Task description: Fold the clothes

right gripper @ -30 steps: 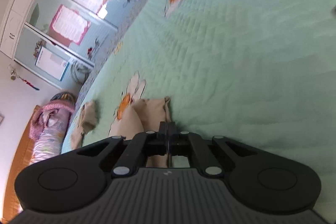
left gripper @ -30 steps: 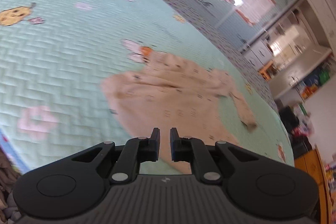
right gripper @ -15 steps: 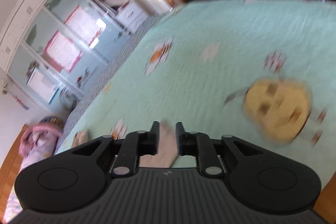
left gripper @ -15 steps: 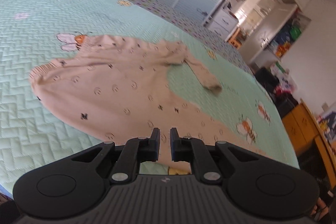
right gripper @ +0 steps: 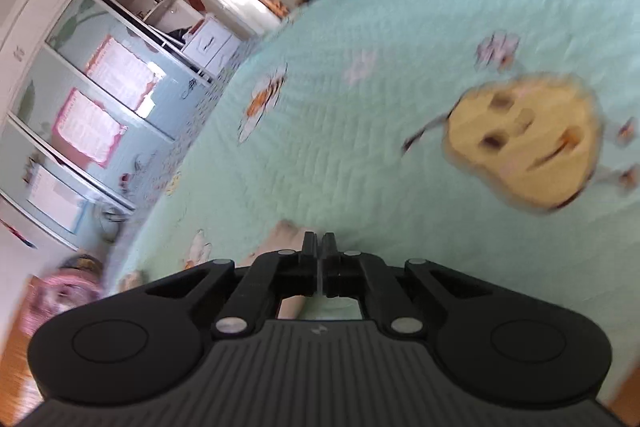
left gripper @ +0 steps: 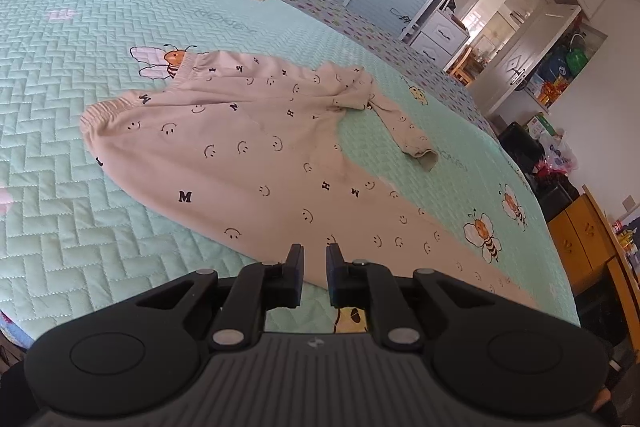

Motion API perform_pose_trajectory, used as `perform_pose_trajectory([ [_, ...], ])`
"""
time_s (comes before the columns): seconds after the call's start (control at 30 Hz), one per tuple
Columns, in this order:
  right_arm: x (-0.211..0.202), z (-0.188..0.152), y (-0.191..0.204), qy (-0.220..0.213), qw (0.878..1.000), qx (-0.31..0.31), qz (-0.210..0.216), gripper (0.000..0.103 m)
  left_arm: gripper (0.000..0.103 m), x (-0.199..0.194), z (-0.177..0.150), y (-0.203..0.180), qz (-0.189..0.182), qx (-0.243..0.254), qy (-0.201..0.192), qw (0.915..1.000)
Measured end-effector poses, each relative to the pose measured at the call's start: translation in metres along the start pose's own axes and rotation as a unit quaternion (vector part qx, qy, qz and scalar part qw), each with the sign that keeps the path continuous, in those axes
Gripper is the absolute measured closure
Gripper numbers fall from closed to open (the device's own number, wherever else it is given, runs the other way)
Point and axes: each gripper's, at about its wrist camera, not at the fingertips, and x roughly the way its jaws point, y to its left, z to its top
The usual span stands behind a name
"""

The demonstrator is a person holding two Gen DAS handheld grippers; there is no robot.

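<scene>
Now the beige trousers (left gripper: 256,147), printed with smiley faces and letters, lie spread on the mint quilted bedspread (left gripper: 80,39), one leg running toward the bed's near edge and the other, thinner one trailing off near the wardrobe side. Compared with a second ago, the left gripper (left gripper: 313,259) has pulled back and up, so the whole garment shows beneath it; its fingers stand slightly apart and hold nothing. The right gripper (right gripper: 319,247) has changed more: half a second ago its fingers were parted, and now they sit pressed together, with a beige strip of cloth just behind them, though blur hides whether any fabric is pinched. Probably the spreading is done and the first fold is next.
</scene>
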Motion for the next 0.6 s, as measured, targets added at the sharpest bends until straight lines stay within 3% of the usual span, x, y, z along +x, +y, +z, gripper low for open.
perform_pose_trajectory([
  [0.1,-0.018,-0.003,0.009,-0.024,0.999,-0.028,-0.003,0.072,0.09,-0.002,-0.001,-0.009,-0.002,0.021,-0.005,0.9998],
  [0.2,-0.036,-0.007,0.018,-0.046,0.997,-0.056,-0.005,0.068,0.08,-0.007,-0.001,-0.023,0.01,0.05,-0.008,0.9986],
  [0.37,-0.048,-0.051,0.074,0.006,0.992,-0.114,0.062,0.065,0.044,-0.018,0.003,-0.063,0.101,0.127,-0.016,0.9866],
  [0.5,-0.05,-0.104,0.133,0.075,0.976,-0.165,0.117,0.061,0.039,-0.024,0.012,-0.1,0.206,0.184,-0.019,0.9609],
  [0.6,-0.054,-0.145,0.174,0.12,0.96,-0.202,0.152,0.061,0.036,-0.039,0.019,-0.119,0.214,0.202,-0.037,0.9548],
])
